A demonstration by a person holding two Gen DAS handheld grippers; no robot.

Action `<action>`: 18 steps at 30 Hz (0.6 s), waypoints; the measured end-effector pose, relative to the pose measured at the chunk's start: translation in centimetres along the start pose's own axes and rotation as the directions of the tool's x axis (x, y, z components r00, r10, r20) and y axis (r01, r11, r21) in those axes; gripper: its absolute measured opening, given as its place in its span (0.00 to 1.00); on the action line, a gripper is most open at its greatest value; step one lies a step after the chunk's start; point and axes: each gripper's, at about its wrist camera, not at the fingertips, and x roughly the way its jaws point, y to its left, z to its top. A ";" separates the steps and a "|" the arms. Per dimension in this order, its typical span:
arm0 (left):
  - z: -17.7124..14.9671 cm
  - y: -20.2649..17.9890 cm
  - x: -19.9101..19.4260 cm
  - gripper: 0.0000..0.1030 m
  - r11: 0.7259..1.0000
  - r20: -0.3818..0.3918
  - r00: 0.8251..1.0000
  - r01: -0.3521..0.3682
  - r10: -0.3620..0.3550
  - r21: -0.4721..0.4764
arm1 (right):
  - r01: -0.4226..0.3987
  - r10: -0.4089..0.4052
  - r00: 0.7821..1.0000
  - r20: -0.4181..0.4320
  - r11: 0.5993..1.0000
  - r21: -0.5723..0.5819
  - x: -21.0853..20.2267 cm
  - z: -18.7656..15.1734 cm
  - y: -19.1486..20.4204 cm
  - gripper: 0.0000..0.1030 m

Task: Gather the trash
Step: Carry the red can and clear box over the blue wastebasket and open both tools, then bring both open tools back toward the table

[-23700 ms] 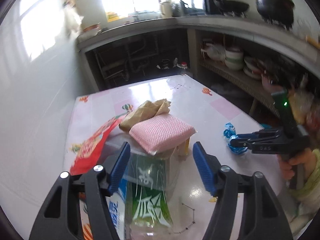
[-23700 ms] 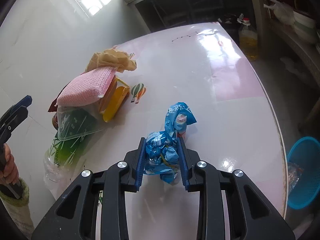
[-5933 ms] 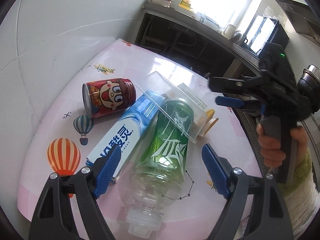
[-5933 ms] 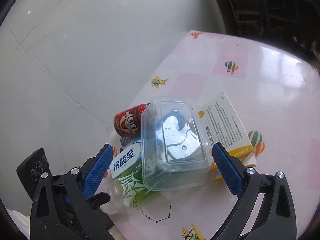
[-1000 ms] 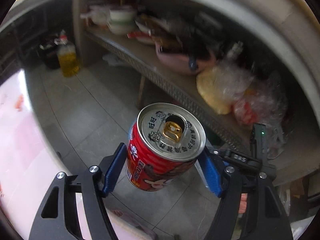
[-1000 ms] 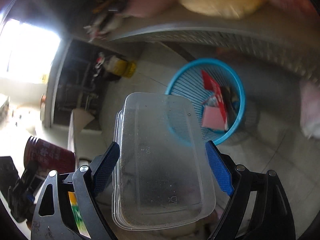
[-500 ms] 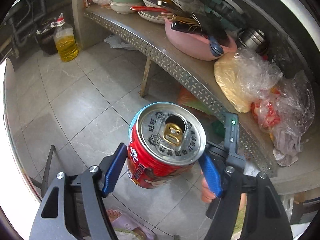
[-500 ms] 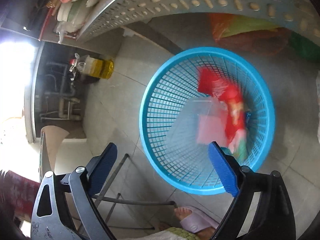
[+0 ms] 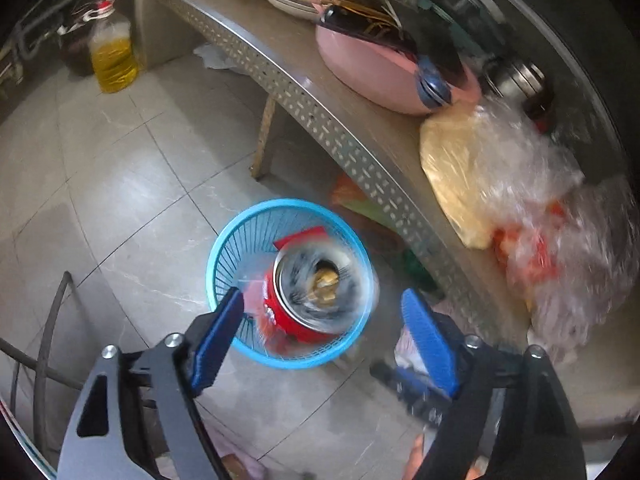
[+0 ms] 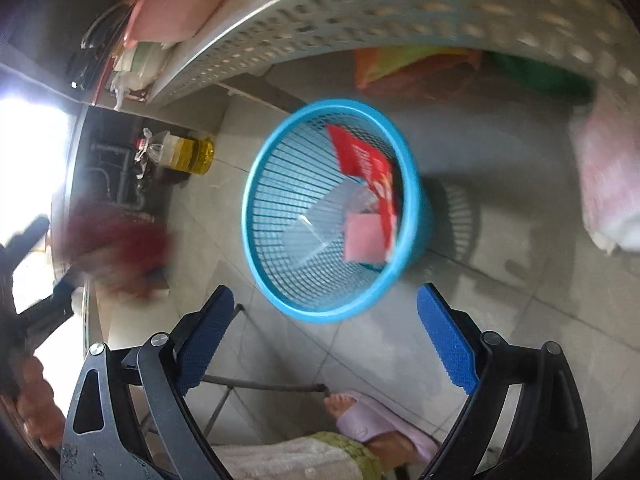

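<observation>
A blue mesh trash basket [image 9: 224, 248] stands on the tiled floor; it also shows in the right wrist view [image 10: 256, 200]. My left gripper [image 9: 324, 332] is open above it. A red drink can [image 9: 312, 300], blurred, is in the air between the open jaws over the basket; it shows as a red blur [image 10: 116, 240] in the right wrist view. My right gripper [image 10: 324, 340] is open and empty above the basket. Inside lie a clear plastic box [image 10: 320, 224], a pink sponge [image 10: 364, 240] and a red wrapper [image 10: 368, 168].
A perforated metal shelf [image 9: 320, 104] runs close behind the basket, with a pink bowl [image 9: 380, 76] and plastic bags [image 9: 500, 184]. An oil bottle [image 9: 114, 56] stands on the floor. My slippered foot [image 10: 372, 424] and metal table legs [image 10: 260, 384] are near.
My left gripper has opened and the red can has left its jaws, falling toward the basket. The clear box has settled in the basket. Both grippers have shifted over it.
</observation>
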 end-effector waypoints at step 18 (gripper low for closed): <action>-6.8 2.8 -15.7 0.77 0.999 0.232 0.972 0.020 -0.029 0.044 | 0.005 0.001 0.999 0.042 0.990 -0.138 -3.3 -2.0 3.9 0.86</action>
